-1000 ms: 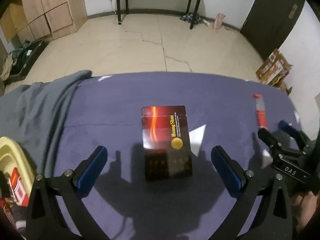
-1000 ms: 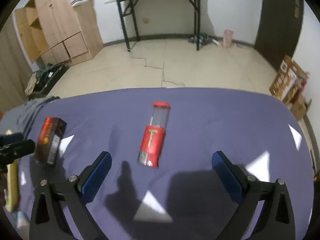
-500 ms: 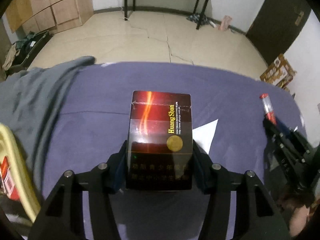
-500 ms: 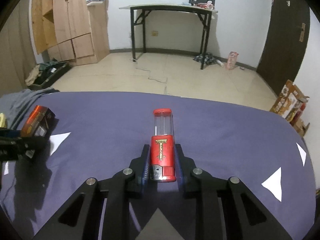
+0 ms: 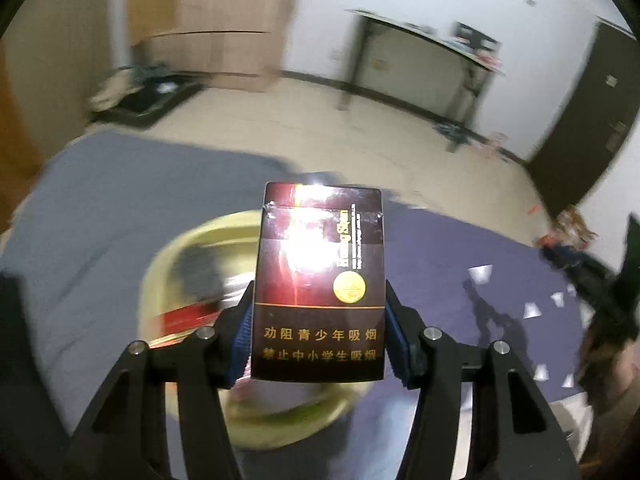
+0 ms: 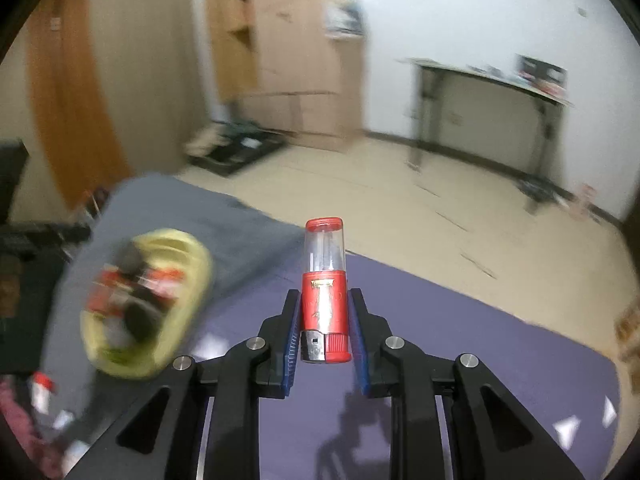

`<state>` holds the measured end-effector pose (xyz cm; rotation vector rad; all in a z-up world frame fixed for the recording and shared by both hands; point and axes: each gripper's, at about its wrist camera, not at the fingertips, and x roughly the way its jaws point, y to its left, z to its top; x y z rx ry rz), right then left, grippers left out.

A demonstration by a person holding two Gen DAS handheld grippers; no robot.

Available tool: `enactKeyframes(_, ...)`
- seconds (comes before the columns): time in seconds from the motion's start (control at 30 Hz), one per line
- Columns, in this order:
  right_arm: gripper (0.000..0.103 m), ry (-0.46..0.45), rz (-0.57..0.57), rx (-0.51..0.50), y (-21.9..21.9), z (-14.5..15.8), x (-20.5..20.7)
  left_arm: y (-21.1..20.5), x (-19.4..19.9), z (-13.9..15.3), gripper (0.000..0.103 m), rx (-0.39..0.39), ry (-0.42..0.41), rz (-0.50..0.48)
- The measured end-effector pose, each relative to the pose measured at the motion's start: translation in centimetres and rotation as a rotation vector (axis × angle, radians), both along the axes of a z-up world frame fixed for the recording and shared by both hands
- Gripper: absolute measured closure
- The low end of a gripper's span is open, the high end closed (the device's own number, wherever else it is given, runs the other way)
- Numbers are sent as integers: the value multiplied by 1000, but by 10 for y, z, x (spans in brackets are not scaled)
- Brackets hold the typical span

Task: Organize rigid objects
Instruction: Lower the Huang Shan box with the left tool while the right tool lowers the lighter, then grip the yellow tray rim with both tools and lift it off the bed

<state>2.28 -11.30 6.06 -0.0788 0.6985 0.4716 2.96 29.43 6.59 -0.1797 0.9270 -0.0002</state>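
Left gripper [image 5: 319, 334] we log clamped on a dark red pack [image 5: 320, 284], held above the yellow basket [image 5: 168, 252]; Chinese warning text is legible there only. Right gripper [image 6: 325, 334] clasps a red lighter [image 6: 325, 292] upright; its view shows the basket [image 6: 192, 280] holding blurred red and dark items.
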Motion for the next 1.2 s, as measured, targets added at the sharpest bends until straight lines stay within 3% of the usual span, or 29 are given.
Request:
enactKeyframes(0.13,81,84,158,29,86,10,2,62,-30,-37,46,49,91,97)
enactKeyframes(0.27,81,192,281,-10,162,-15,20,79,-31,-90,46,12,191,105)
enactKeyframes(0.33,81,244,333,-66,195,-36,36,81,-23,-103,46,-26,194,116)
enactKeyframes(0.5,81,338,368,-195,262,-78,94,74,-9,-117,46,-32,183,81)
enactKeyframes(0.7,81,384,380,-255,295,-106,132,75,-3,-128,45,-15,165,85)
enactKeyframes(0.83,81,396,396,-280,308,-130,133,76,-3,-126,45,-10,150,76)
enactKeyframes(0.87,80,395,395,-264,308,-133,133,74,-3,-125,43,-4,145,72)
enactKeyframes(0.93,79,395,399,-232,306,-132,133,72,-4,-120,29,5,119,77)
enactKeyframes(0.97,74,404,392,-213,302,-129,132,72,-7,-116,18,10,103,89)
enactKeyframes(1.0,57,405,383,-196,297,-127,133,72,-11,-111,12,10,85,100)
enactKeyframes(1.03,41,390,375,-164,288,-118,132,72,-15,-103,10,-1,60,101)
enactKeyframes(1.1,35,335,376,-103,267,-98,127,69,-27,-86,1,-17,7,89)
enactKeyframes(1.17,24,267,378,-76,247,-85,123,66,-45,-72,0,1,-43,111)
enactKeyframes(1.2,4,225,385,-63,233,-78,118,63,-58,-68,0,0,-64,133)
